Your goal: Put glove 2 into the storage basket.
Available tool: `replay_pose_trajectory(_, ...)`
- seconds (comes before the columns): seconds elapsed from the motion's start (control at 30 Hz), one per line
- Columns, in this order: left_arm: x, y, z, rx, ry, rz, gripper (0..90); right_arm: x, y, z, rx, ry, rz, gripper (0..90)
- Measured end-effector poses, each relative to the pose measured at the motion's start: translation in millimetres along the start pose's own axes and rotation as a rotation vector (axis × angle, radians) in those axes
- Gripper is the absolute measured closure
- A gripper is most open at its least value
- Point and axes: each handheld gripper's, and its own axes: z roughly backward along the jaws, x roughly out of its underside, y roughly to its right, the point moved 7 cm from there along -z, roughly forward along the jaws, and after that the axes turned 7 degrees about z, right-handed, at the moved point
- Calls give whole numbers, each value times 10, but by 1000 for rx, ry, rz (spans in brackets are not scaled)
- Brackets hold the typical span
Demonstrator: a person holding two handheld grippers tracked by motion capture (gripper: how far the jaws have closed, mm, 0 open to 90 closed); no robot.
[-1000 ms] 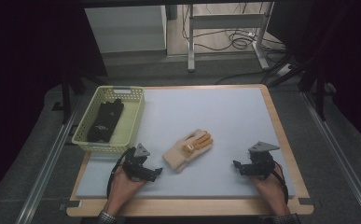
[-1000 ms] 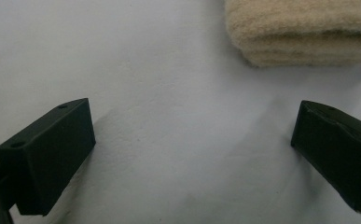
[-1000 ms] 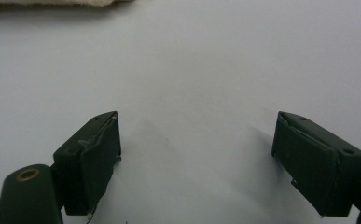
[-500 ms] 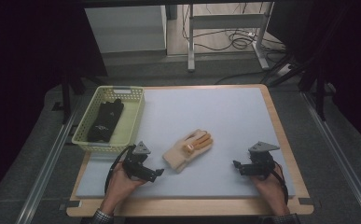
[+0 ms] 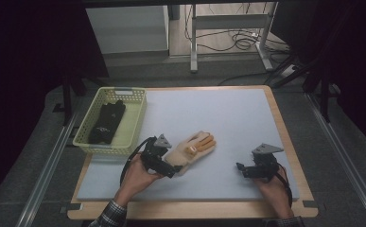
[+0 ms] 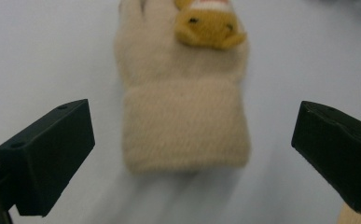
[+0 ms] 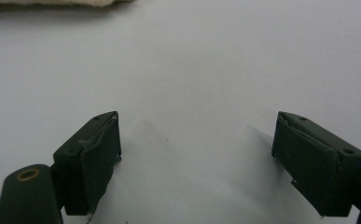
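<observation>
Jaws spread wide, my left gripper (image 6: 187,154) lines up on the cuff of the beige knitted glove (image 6: 185,107), which lies flat on the pale blue mat (image 5: 237,118) near the table's front edge, its orange fingers pointing away from me. Nothing is held yet: in the left gripper view the cuff sits between the two black jaws with mat showing on either side of it. My right gripper (image 7: 197,154) rests well off to the right, equally wide open over bare mat, gripping nothing. I judge this the approach before the pick. A black glove (image 5: 106,123) already lies in the yellow-green basket (image 5: 138,120) to the left, so this one likely goes there too. Next, I would ease the left gripper forward until the cuff is fully between the jaws, then close and lift clear.
</observation>
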Motion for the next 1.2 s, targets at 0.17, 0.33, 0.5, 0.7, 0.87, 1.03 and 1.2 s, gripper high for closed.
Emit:
replay_pose_trajectory(0.17,-148,46,-159,-1,-32,-17,0,0,0,0,0,0,0,152)
replay_pose_trajectory(0.33,-242,49,-321,-10,-60,-23,0,0,-1,0,0,0,0,152)
replay_pose_trajectory(0.5,-303,28,-492,-20,-91,-24,0,0,0,0,-1,0,1,152)
replay_pose_trajectory(0.7,-325,20,-650,-51,-134,-38,0,0,-1,0,-2,0,0,152)
replay_pose_trajectory(0.87,-327,-57,-772,-105,-180,-31,4,0,-1,0,-3,1,0,152)
replay_pose_trajectory(1.03,-306,-52,-808,-68,-212,-31,98,0,-1,0,-2,0,0,151)
replay_pose_trajectory(1.2,-315,-27,-742,-61,-202,-29,339,0,-1,0,-2,0,0,152)
